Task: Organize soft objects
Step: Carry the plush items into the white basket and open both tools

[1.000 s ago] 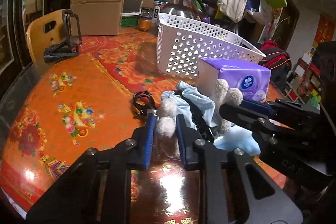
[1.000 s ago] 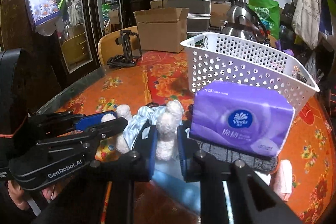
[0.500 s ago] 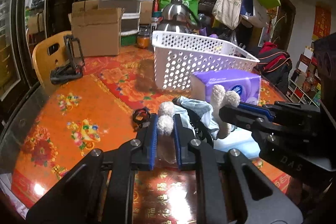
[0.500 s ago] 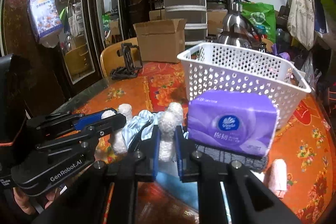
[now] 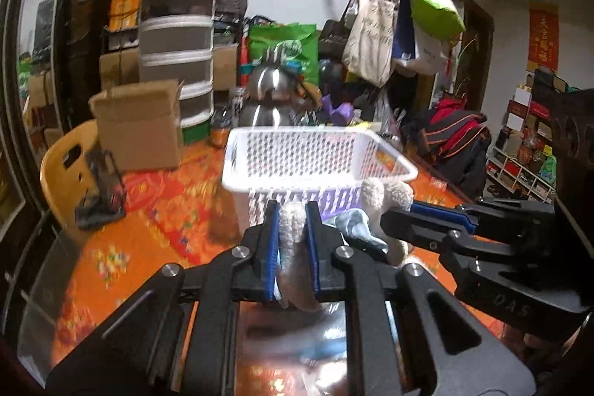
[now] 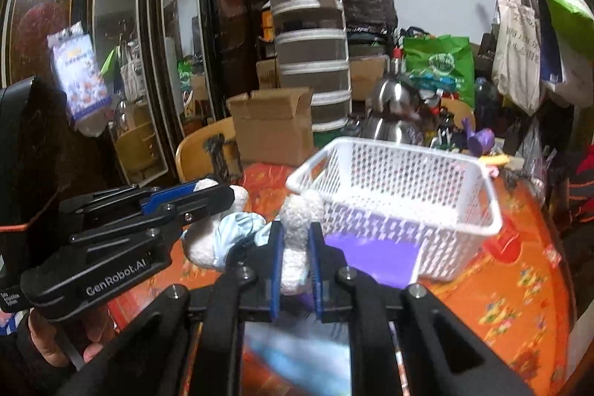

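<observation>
Transfer is underway: left tongs (image 5: pixel 292 225) and right tongs (image 6: pixel 296 240) are each clamping a fuzzy limb of the plush toy (image 6: pixel 237 232), holding it just near of the white basket (image 6: pixel 401 195); carrying it far over the rim seems next.

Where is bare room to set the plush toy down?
The white basket looks empty. Bare orange tablecloth lies between it and the phone stand, and right of the basket. Crowded: behind the basket, around the kettle.
</observation>
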Demonstrator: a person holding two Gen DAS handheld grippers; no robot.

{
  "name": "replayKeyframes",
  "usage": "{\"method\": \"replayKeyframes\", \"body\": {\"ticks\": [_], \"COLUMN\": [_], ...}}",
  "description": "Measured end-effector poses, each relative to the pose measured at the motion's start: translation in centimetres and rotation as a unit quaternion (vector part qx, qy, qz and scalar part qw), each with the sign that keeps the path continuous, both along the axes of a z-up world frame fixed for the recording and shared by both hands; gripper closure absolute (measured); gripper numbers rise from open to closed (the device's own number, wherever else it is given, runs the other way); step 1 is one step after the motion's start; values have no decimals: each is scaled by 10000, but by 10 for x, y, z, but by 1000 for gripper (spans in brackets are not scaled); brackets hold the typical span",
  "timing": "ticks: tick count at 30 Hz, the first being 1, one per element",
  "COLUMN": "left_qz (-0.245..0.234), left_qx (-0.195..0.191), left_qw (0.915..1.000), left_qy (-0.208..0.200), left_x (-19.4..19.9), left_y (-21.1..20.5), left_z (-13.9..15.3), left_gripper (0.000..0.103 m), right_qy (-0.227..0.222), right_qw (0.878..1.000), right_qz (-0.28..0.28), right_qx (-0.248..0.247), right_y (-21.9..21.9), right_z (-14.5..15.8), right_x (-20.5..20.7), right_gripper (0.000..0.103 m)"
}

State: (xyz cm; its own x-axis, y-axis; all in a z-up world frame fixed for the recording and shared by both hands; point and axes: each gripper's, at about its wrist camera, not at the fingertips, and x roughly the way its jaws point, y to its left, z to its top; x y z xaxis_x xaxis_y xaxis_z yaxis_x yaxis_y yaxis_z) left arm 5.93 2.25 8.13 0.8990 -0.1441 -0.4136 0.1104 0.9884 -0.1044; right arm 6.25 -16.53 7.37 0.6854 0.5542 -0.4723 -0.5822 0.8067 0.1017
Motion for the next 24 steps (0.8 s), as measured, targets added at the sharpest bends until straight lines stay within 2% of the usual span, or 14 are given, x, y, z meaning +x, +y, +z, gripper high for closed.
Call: {"method": "replayKeyframes", "body": {"ticks": [7, 12, 15, 18, 24], "left_qz": [-319, -379, -389, -339, -249], "left_qx": [-88, -106, -38, 31, 6], "left_qw": [9994, 9986, 9972, 9953, 9879], "left_qy": [53, 367, 643, 904, 1534], "left_x": [58, 125, 172, 214, 285], "left_y": [-18, -34, -43, -50, -54], "left_z": [67, 87, 85, 70, 15], "left_gripper": [91, 91, 91, 91, 91], "right_qy": [-112, 97, 161, 369, 804], "right_qw": [9991, 9969, 9940, 9920, 9864], "right_qz": [-399, -745, -954, -1038, -1190], "right_qx": [-96, -227, -506, -620, -803], "right_y": [-16, -25, -24, -25, -25], "right_z": [45, 57, 51, 34, -13], "right_x": [47, 105, 142, 181, 236], "right_gripper": [92, 92, 92, 92, 92]}}
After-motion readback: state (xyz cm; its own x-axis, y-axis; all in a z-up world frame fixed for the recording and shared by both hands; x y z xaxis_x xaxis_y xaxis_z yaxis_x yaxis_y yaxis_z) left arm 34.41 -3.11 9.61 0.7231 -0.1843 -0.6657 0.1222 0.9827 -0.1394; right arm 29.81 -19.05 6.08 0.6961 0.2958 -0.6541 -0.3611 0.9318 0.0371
